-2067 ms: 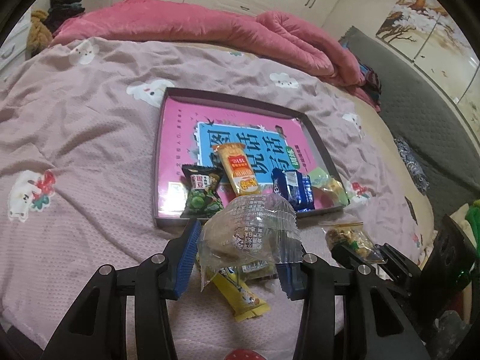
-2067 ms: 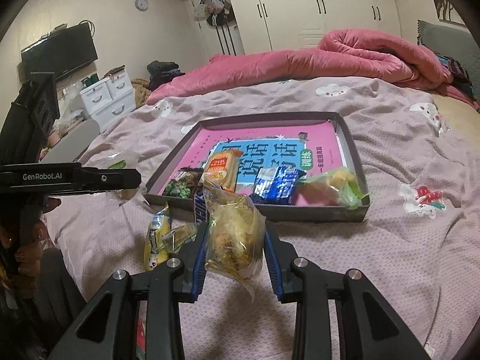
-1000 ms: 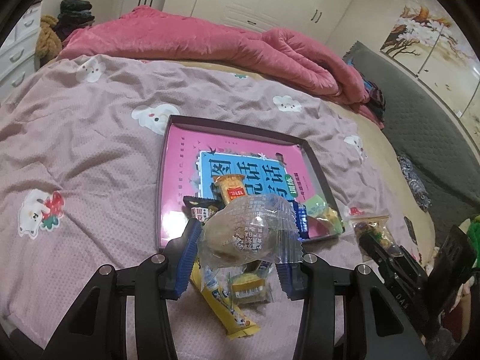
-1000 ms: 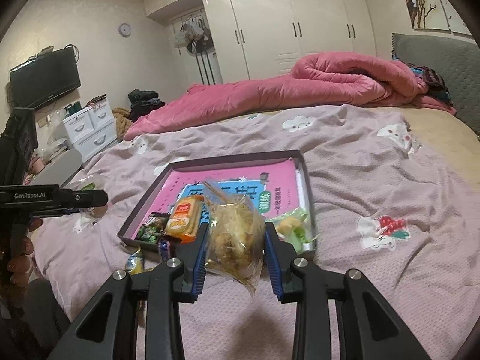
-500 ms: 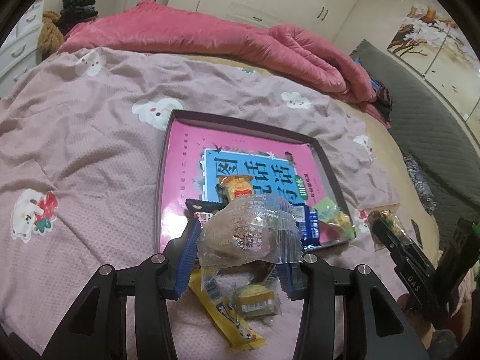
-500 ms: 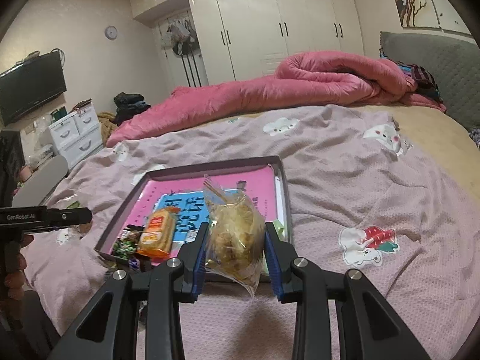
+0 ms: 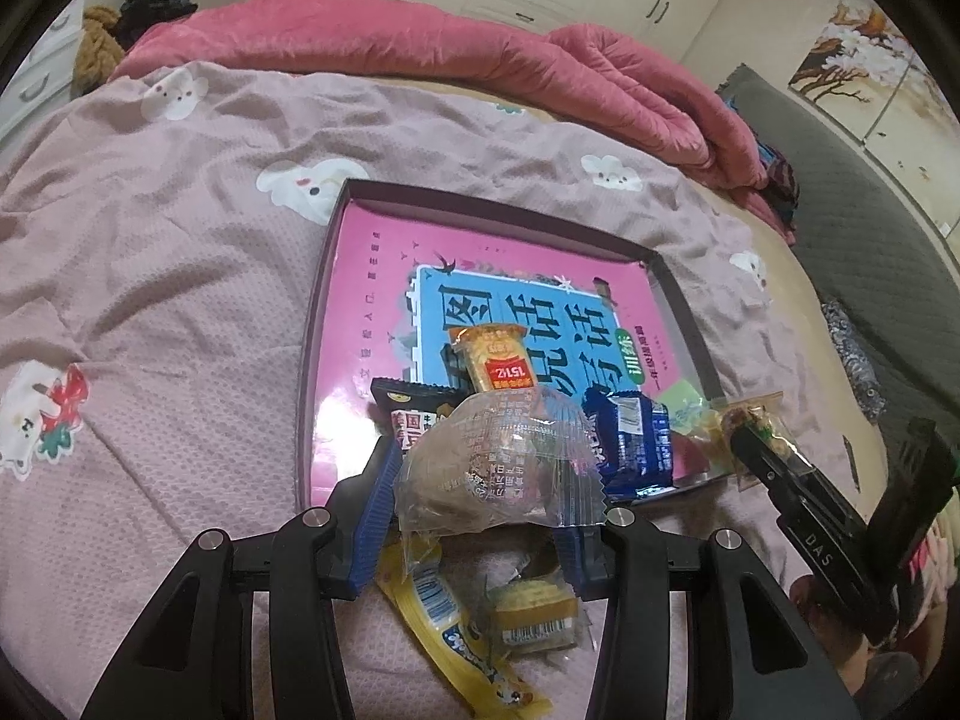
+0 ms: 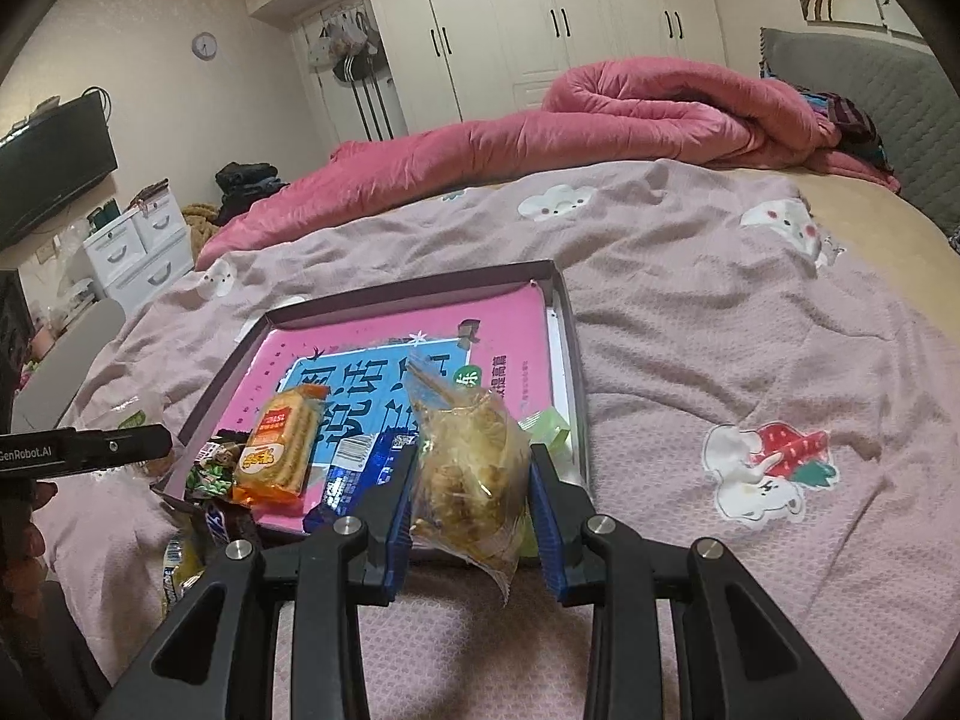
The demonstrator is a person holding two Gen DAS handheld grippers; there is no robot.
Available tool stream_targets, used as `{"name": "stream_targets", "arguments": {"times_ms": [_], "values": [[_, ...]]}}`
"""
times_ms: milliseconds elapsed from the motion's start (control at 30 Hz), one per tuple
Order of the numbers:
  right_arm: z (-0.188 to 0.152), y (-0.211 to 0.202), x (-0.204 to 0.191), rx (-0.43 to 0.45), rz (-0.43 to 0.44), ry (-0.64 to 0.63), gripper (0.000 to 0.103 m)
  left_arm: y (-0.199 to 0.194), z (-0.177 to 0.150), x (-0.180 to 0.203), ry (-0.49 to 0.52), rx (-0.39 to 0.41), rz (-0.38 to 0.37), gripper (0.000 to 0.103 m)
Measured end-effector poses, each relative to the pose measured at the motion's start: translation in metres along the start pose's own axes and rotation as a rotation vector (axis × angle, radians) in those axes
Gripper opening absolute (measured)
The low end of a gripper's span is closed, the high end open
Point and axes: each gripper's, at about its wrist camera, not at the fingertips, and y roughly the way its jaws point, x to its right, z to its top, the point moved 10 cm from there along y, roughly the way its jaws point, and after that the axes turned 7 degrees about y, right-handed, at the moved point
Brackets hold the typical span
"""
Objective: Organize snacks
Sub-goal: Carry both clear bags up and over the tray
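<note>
— What are you holding? 
— Your left gripper [image 7: 480, 516] clamps a clear-wrapped bun [image 7: 498, 468], your right gripper [image 8: 471, 516] a pastry bag [image 8: 468, 474], both over the tray's [image 7: 312, 360] near edge.
— Beyond? 
— Mauve bedsheet [image 8: 750, 330], pink quilt [image 8: 600, 120], white wardrobes [image 8: 570, 18].

Pink-sheeted bed [image 7: 180, 276], snack tray [image 7: 312, 324], loose yellow packets [image 7: 456, 624], rumpled pink duvet [image 8: 600, 114]

— Left gripper [image 7: 480, 516]?
— Black angular frame, blue ribbed pads [image 7: 375, 498], silver screws.
— Right gripper [image 8: 471, 513]?
— Same build; "DAS" lettered on its side in the left view.
</note>
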Motion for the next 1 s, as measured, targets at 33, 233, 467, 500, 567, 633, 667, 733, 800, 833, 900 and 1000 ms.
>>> {"name": "stream_targets", "arguments": {"times_ms": [33,233,467,500,567,633,667,733,800,833,900,1000], "values": [[-0.001,0.003,0.0,-0.005,0.002,-0.001,0.035,0.002,0.0,0.0,0.0,-0.002,0.001,0.048],[-0.001,0.012,-0.002,-0.009,0.011,-0.006,0.035,0.008,0.001,-0.001,0.0,-0.007,0.006,0.048],[0.0,0.022,-0.004,-0.014,0.014,-0.006,0.035,0.016,0.002,0.0,0.002,-0.015,0.009,0.048],[0.0,0.024,-0.005,-0.012,0.011,-0.014,0.035,0.017,0.003,0.001,0.004,-0.015,0.01,0.048],[0.001,0.026,-0.007,-0.013,0.017,-0.016,0.035,0.018,0.004,0.001,0.005,-0.014,0.01,0.048],[0.002,0.029,-0.01,-0.012,0.016,-0.02,0.035,0.02,0.005,0.001,0.004,-0.015,0.011,0.048],[0.003,0.029,-0.01,-0.01,0.015,-0.023,0.035,0.021,0.006,0.001,0.004,-0.014,0.012,0.048],[0.003,0.03,-0.012,-0.007,0.014,-0.027,0.035,0.022,0.007,0.001,0.003,-0.014,0.013,0.048],[0.006,0.03,-0.015,-0.001,0.014,-0.034,0.035,0.024,0.008,0.001,0.002,-0.011,0.015,0.048],[0.007,0.03,-0.017,0.003,0.017,-0.036,0.035,0.024,0.009,0.001,0.003,-0.011,0.016,0.048],[0.01,0.031,-0.021,0.006,0.034,-0.028,0.035,0.026,0.009,0.001,0.001,-0.013,0.017,0.048],[0.014,0.03,-0.028,0.01,0.072,-0.004,0.035,0.027,0.011,0.0,-0.002,-0.012,0.018,0.048]]}}
